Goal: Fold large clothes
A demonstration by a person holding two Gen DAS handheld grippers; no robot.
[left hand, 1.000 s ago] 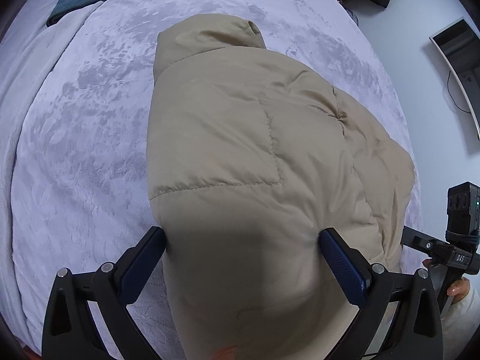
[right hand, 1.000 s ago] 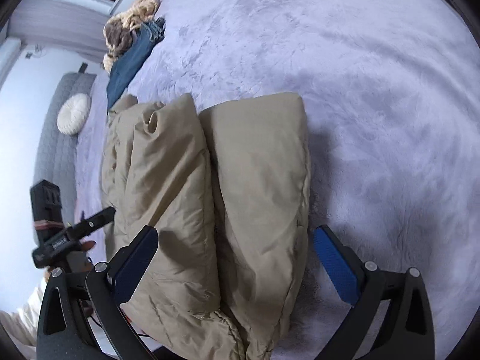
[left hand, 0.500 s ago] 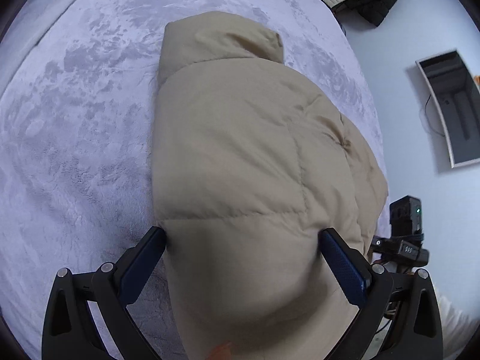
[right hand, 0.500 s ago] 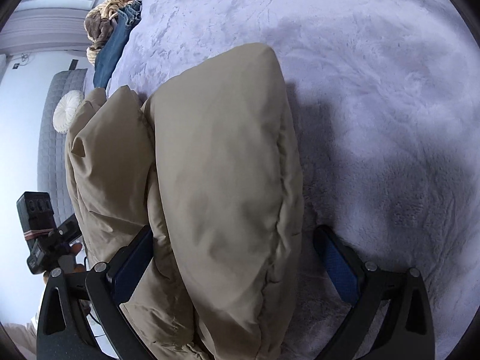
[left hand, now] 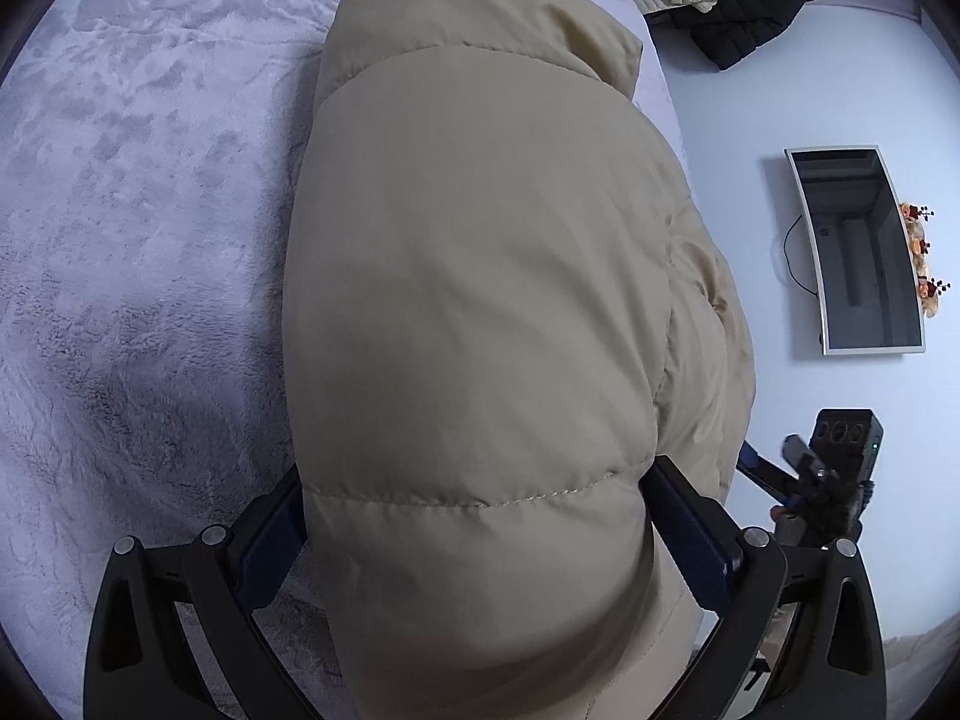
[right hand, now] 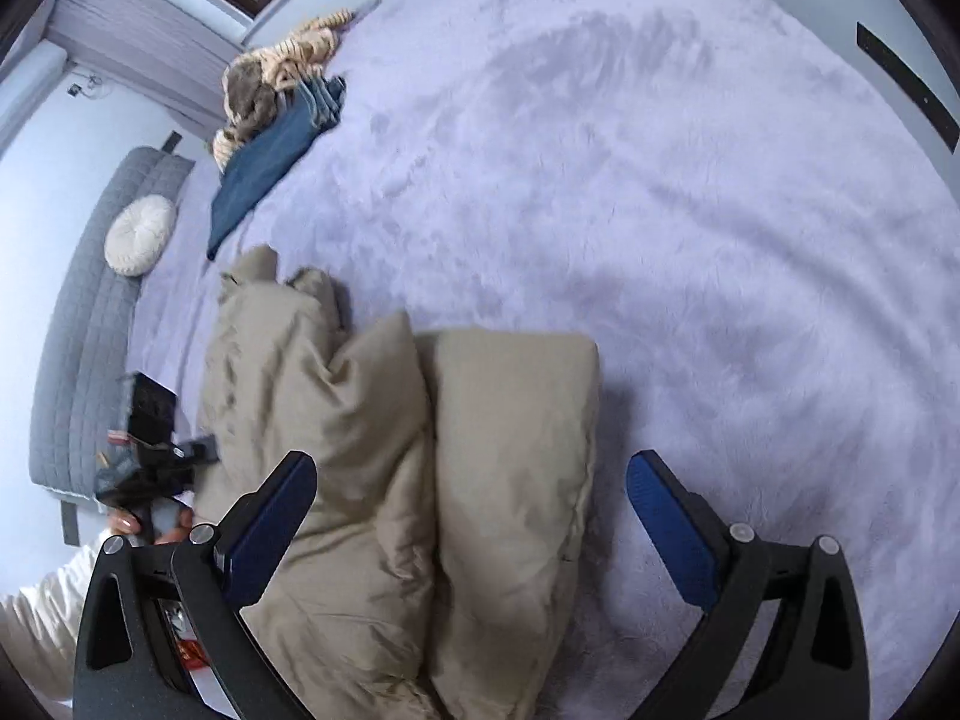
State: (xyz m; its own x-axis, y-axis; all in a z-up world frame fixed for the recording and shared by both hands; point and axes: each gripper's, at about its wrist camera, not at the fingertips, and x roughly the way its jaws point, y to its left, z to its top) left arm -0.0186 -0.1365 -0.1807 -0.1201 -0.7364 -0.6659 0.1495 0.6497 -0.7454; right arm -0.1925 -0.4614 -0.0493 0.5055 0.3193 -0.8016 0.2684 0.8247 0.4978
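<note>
On the lilac plush bed cover [right hand: 660,192] my puffy beige quilted down jacket [right hand: 480,468] sits near the edge closest to me, bunched into thick padded rolls. Left gripper [left hand: 480,528]: jaws spread wide with a fat quilted panel of the jacket filling the gap between them, blue pads [left hand: 690,528] pressed against the fabric on both sides. Looks like a wide hold on the bulk, but I cannot tell if it is a firm clamp or just straddling. Compared with a second ago the panel fills far more of the left view and the collar end sits higher in frame, so I have carried that fold further forward over the body. Right gripper [right hand: 471,516]: jaws wide open, nothing held. Half a second ago the jacket roll bulged right up between its pads; now the roll lies lower and flatter on the bed, the right pad [right hand: 666,528] clear of it over bare cover. I read that as the right side let go and backed off.

Meaning: the fold is mid-way, with one side laid and the left still bringing its layer over. Puffy fill will likely spring back, so pressing down seems needed. Blue folded jeans [right hand: 270,162] and a striped bundle lie far off, untouched.
</note>
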